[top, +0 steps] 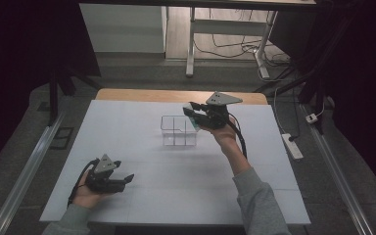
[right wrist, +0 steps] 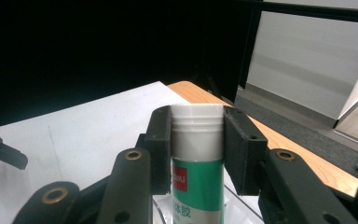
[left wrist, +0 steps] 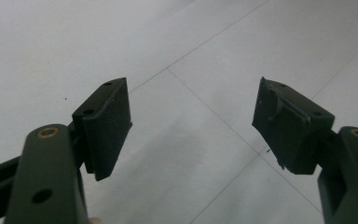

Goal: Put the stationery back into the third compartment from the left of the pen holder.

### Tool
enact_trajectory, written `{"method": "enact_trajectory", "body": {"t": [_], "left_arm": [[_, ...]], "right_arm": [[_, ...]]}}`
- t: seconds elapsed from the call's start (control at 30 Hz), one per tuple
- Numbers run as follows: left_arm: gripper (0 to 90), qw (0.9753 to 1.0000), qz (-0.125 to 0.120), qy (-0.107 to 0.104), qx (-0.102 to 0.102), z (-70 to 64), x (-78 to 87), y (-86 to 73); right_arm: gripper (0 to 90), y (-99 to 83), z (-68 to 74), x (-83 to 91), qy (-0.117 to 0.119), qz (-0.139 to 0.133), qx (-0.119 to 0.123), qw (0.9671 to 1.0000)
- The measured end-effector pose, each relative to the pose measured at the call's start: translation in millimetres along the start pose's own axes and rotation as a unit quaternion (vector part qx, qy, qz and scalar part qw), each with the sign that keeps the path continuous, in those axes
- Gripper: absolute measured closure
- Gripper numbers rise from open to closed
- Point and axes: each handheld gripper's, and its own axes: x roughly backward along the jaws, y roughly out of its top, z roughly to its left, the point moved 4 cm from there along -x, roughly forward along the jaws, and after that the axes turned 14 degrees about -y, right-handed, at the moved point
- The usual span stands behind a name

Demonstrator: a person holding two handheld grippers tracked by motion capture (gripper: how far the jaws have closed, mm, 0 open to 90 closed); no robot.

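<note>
A glue stick (right wrist: pixel 197 154) with a white cap and a green label stands upright between the jaws of my right gripper (right wrist: pixel 197 122), which is shut on it. From above, that right gripper (top: pixel 194 112) hovers over the back right corner of a clear compartment box (top: pixel 173 139), and the green of the glue stick (top: pixel 196 125) shows just under the jaws. My left gripper (top: pixel 126 179) rests low near the table's front left, open. Between its fingers (left wrist: pixel 107 123) there is only the white table top (left wrist: pixel 186 154).
The white sheet (top: pixel 127 122) covers the table, with a wooden edge (top: pixel 142 94) at the back. My left gripper (right wrist: pixel 2 149) shows at the far left of the right gripper view. A power strip (top: pixel 292 146) and cables lie on the floor to the right.
</note>
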Motion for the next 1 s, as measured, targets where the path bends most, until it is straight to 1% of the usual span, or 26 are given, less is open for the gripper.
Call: {"method": "enact_trajectory", "body": {"t": [0.13,0.27,0.47,0.53,0.73,0.87,1.0], "left_arm": [[27.4,1.0,0.003,0.0,-0.001,0.5,-0.1,-0.4],[27.4,1.0,0.002,-0.001,-0.001,0.6,-0.1,-0.4],[27.4,1.0,0.001,-0.001,-0.001,0.8,0.5,-0.5],[27.4,1.0,0.001,0.0,-0.001,1.3,0.7,-0.9],[27.4,1.0,0.002,0.0,-0.001,2.0,0.4,-1.4],[27.4,1.0,0.003,-0.001,-0.001,2.0,0.2,-1.4],[27.4,1.0,0.004,-0.001,-0.002,1.9,-0.2,-1.7]], "right_arm": [[64.5,3.3,2.7,-4.9,0.002,-0.002,0.0,1.0],[64.5,5.0,5.7,-10.1,0.003,-0.009,-0.004,1.0],[64.5,2.3,8.6,-22.6,0.002,-0.006,-0.008,0.9999],[64.4,-0.5,7.5,-25.9,-0.002,-0.002,-0.007,1.0],[64.4,-13.9,-3.3,-32.1,-0.01,0.015,-0.023,0.9996],[64.4,-21.6,-8.9,-35.1,-0.014,0.019,-0.029,0.9993],[64.4,-27.7,-11.5,-37.3,-0.017,0.026,-0.032,0.999]]}}
